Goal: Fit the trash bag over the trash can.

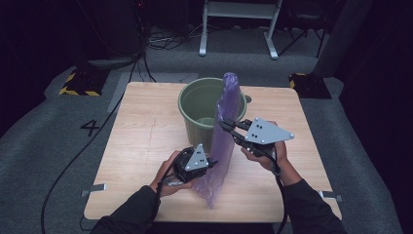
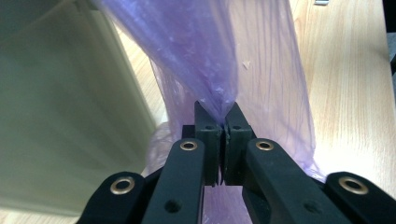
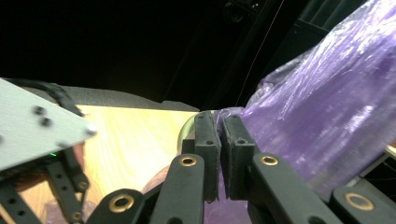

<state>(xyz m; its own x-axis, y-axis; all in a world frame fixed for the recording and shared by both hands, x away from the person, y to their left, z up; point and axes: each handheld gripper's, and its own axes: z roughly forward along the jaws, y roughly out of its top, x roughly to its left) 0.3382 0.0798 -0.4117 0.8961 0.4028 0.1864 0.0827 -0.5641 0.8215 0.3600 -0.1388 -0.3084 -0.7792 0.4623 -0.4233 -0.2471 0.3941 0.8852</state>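
Observation:
A long translucent purple plastic bag [image 1: 224, 146] stands stretched upright in front of an olive-green bucket [image 1: 197, 105], its top rising above the bucket rim and its bottom resting on the table. My left gripper [image 1: 212, 163] is shut on the bag's lower part; up close its jaws [image 2: 219, 112] pinch a gathered fold of the purple bag [image 2: 201, 46], with the bucket wall [image 2: 70, 116] beside them. My right gripper [image 1: 225, 125] is shut on the bag's edge higher up, where its tips [image 3: 218, 117] meet the purple bag [image 3: 327, 107].
The light wooden table [image 1: 146, 146] has the bucket at its far middle. The left gripper's grey plate [image 3: 32, 126] shows close by in the right gripper view. Dark floor, cables and a white stand [image 1: 238, 24] lie beyond the table.

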